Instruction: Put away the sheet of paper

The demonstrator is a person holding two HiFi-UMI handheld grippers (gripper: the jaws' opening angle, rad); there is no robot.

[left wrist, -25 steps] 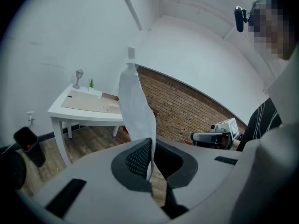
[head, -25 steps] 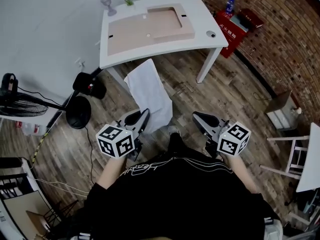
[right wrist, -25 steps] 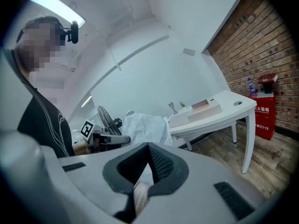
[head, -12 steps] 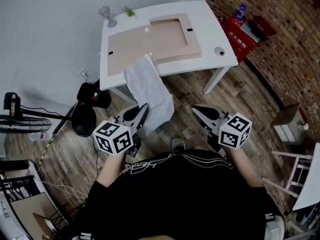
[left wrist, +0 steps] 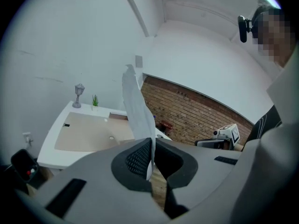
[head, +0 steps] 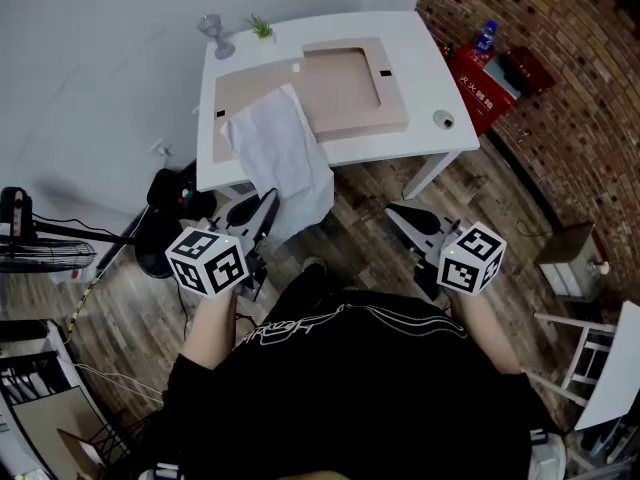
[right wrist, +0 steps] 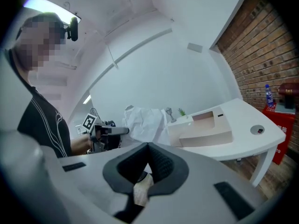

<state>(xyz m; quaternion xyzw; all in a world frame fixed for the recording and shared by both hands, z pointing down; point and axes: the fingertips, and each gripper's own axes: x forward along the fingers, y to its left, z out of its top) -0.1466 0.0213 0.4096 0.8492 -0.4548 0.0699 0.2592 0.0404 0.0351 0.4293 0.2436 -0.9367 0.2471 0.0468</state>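
Right, starting far left: a black fan (head: 35, 248) stands on the wooden floor (head: 370, 183) by the white wall. Next comes the left gripper (head: 266, 204), marker cube facing the person, and it has the goods. Its jaws are pinching the near edge of the sheet of paper (head: 280, 153). The left gripper view shows this plainly, with the dark ribbed pads (left wrist: 138, 160) pressed together and the white sheet rising straight up out of them, a bit crumpled. So the paper is up in the air, not lying anywhere. In the head view its far end overlaps the near-left edge of the white table (head: 440, 88), but I cannot tell whether it touches the top.

On that table sits a tan board (head: 350, 93) with a shallow rectangular recess. A small green plant (head: 262, 28) and a grey goblet-shaped ornament (head: 213, 33) stand at the back left corner.

Moving right, the right gripper (head: 398, 216) hangs over the floor, well apart from the sheet. Its jaws are pressed together with nothing between them.

Further right, a red box (head: 480, 73) sits against the brick wall (head: 570, 98), with a blue bottle (head: 487, 33) on top.
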